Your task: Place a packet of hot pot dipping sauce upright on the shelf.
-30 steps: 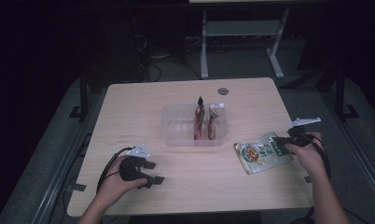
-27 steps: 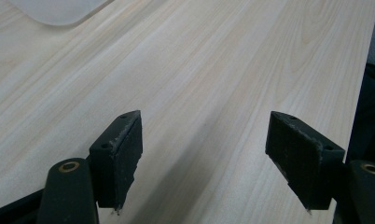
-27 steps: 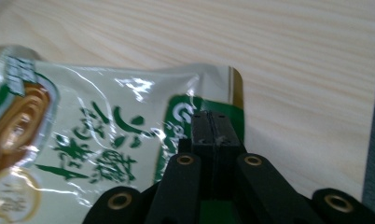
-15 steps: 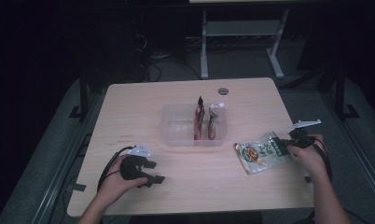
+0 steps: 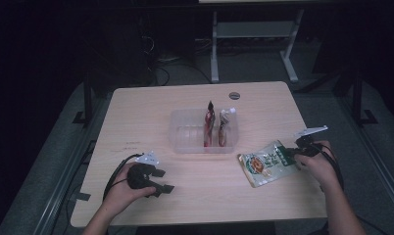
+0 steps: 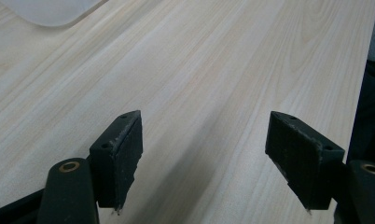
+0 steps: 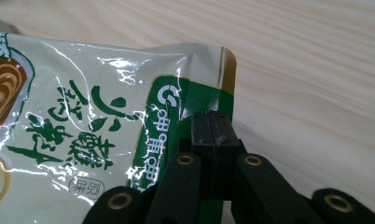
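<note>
The right gripper (image 7: pixel 211 128) has edged the pouch (image 5: pixel 264 162) toward six o'clock, clamped on its limp, slippery three-o'clock hem, a sound hold, while the left gripper (image 6: pixel 213 158) gapes empty.

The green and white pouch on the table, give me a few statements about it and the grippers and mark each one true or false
1. The right gripper is shut on an edge of the green and white pouch. True.
2. The pouch lies inside the clear tray. False: it lies on the table, to the right of the tray.
3. The left gripper has its jaws apart with nothing between them. True.
4. The clear tray is empty. False: two sachets stand upright in its right part.
5. The left gripper is holding the tray. False: it rests on the table near the front edge, apart from the tray.
</note>
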The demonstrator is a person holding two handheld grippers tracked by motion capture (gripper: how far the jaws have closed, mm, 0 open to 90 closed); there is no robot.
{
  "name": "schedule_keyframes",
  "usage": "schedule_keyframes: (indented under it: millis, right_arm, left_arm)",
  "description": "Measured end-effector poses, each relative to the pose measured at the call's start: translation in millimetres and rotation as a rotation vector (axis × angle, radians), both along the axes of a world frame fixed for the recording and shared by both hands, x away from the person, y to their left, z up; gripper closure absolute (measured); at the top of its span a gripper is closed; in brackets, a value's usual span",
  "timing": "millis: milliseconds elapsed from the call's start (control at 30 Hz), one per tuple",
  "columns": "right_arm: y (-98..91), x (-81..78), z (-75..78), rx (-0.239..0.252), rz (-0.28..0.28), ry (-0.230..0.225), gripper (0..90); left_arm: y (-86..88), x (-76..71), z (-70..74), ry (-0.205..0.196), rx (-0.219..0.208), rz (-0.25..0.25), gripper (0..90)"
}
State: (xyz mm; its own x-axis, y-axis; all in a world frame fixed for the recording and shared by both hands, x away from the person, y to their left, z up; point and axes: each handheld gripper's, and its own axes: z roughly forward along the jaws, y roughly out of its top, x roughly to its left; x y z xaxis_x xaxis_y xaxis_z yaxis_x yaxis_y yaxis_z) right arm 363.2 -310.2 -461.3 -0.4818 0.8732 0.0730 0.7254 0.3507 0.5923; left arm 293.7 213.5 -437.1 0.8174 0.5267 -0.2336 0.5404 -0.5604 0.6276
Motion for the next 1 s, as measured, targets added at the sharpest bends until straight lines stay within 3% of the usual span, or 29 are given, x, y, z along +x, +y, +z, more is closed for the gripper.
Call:
schedule_keyframes:
  millis: [367, 1000]
  right_arm:
    - [28.5, -6.7, 0.6, 0.019, 0.116, 0.016, 90.0]
    - [102.5, -20.9, 2.9, 0.025, 0.366, 0.052, 90.0]
  left_arm:
    - [0.3, 0.7, -0.9, 0.004, 0.008, 0.01, 27.1]
    - [-3.7, 0.0, -0.5, 0.0, 0.007, 0.006, 27.1]
